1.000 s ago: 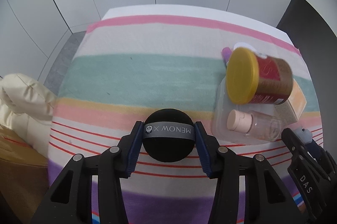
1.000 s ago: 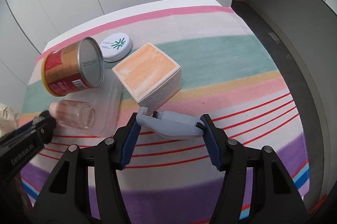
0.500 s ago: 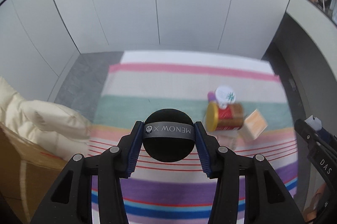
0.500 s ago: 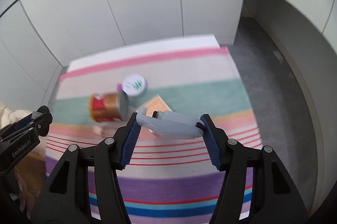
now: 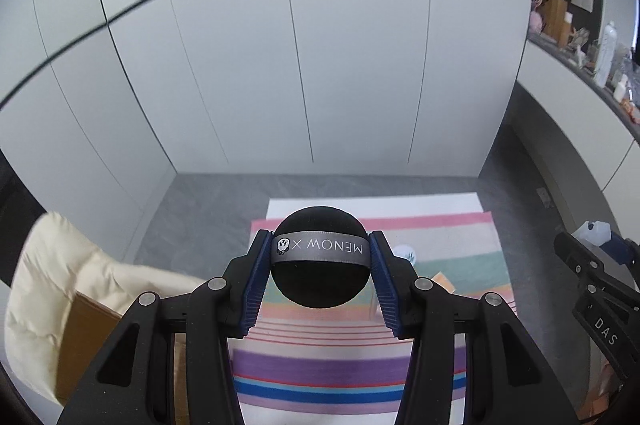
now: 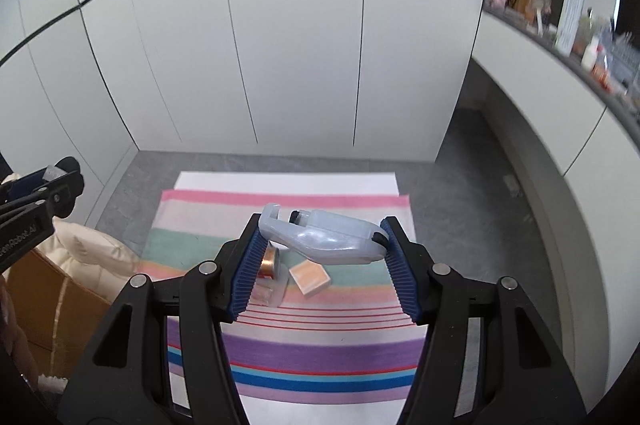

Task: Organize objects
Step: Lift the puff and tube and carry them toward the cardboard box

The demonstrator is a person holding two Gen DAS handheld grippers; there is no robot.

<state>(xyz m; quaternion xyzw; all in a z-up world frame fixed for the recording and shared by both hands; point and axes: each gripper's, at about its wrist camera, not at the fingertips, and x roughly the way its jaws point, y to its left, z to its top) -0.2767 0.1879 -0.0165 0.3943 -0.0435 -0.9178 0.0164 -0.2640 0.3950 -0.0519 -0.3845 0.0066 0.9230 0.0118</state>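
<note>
My left gripper (image 5: 320,267) is shut on a black round powder puff (image 5: 320,281) with a grey ribbon band, held high above the striped cloth (image 5: 360,365). My right gripper (image 6: 320,245) is shut on a pale translucent plastic gadget (image 6: 324,237), also far above the cloth (image 6: 300,349). Below it lie a copper-coloured can (image 6: 269,261) on its side, a small clear bottle (image 6: 266,293) on a clear tray, and an orange-topped box (image 6: 310,277). A white round lid (image 5: 404,252) shows beside the left fingers. The right gripper appears at the edge of the left wrist view (image 5: 592,265).
White cupboard doors fill the background, with grey floor around the table. A cream cushion (image 6: 92,249) and a brown cardboard box (image 6: 36,301) stand at the left. A shelf with bottles (image 6: 572,9) runs along the right wall.
Both grippers rose far above the table with their loads still held; the cloth and objects shrank in view. The can, bottle and box stayed where they were.
</note>
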